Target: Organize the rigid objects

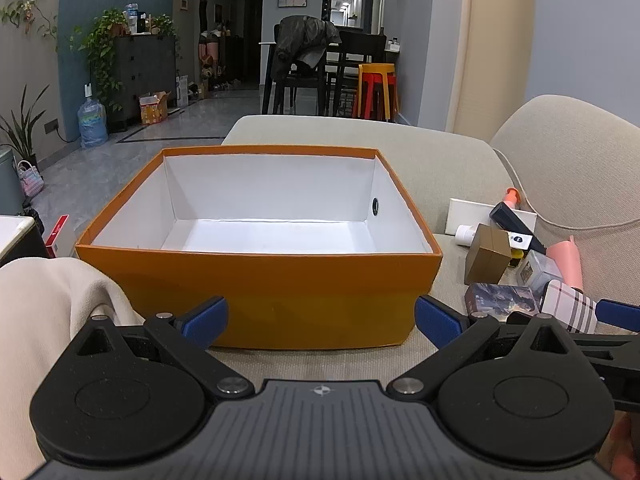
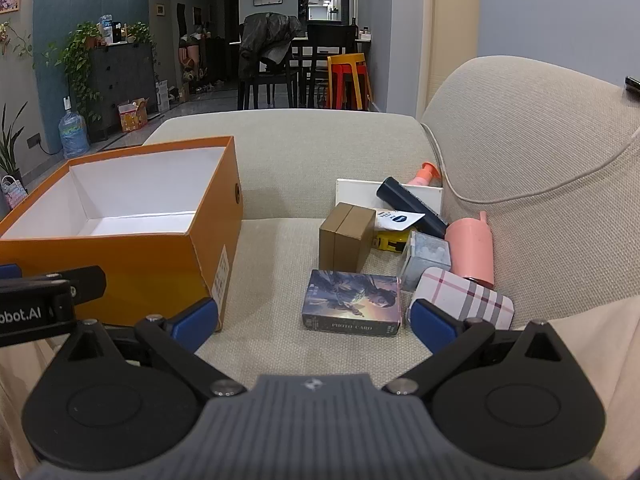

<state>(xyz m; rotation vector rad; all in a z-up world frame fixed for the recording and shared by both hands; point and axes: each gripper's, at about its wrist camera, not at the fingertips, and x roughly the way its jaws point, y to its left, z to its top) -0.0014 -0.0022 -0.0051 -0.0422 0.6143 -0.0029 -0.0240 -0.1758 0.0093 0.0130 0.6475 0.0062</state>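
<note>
Nothing is sitting in the orange box (image 2: 120,216) yet. You are holding both the left gripper (image 1: 321,322) and the right gripper (image 2: 314,322) with fingers wide and empty. The photo-card box (image 2: 353,303), brown box (image 2: 346,237) and plaid case (image 2: 466,297) are waiting right of the orange box on the sofa (image 2: 288,152).

Ahead and to the right of the right gripper (image 2: 314,322), a yellow tape measure (image 2: 390,239) is showing only a sliver, the tan cardboard box (image 2: 346,236) and the clear plastic case (image 2: 424,258) covering most of it. Further ahead, the pink pump bottle (image 2: 425,174) is lying mostly behind the flat white box (image 2: 356,192), only its top peeking out. The print on the white label (image 2: 400,218) of the dark navy tube (image 2: 412,204) is staying too small to read. At that gripper's left, the left gripper's black body (image 2: 40,300) is running off the picture's edge, its lettering cut short
</note>
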